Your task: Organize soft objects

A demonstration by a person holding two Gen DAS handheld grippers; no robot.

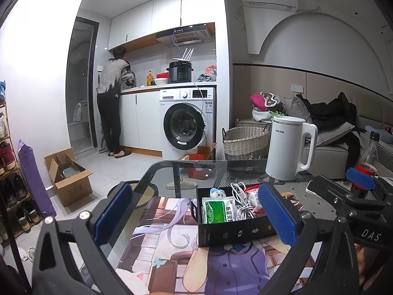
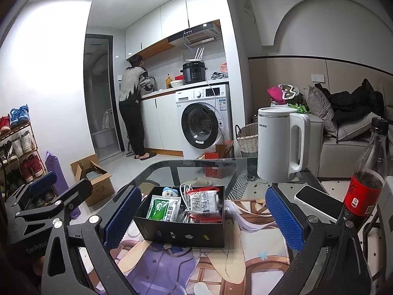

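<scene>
Both grippers hovered wide open and empty: left gripper, right gripper. Black box sat on the printed mat near the glass table's front edge, already holding a green sachet, red-white packet, white cable and small blue plush. Risks, as judged: the light box could skid on the mat if nudged; the cola bottle and white kettle by the right edge could be knocked. The box floor beneath the items was hidden; no loose soft objects were visible
</scene>
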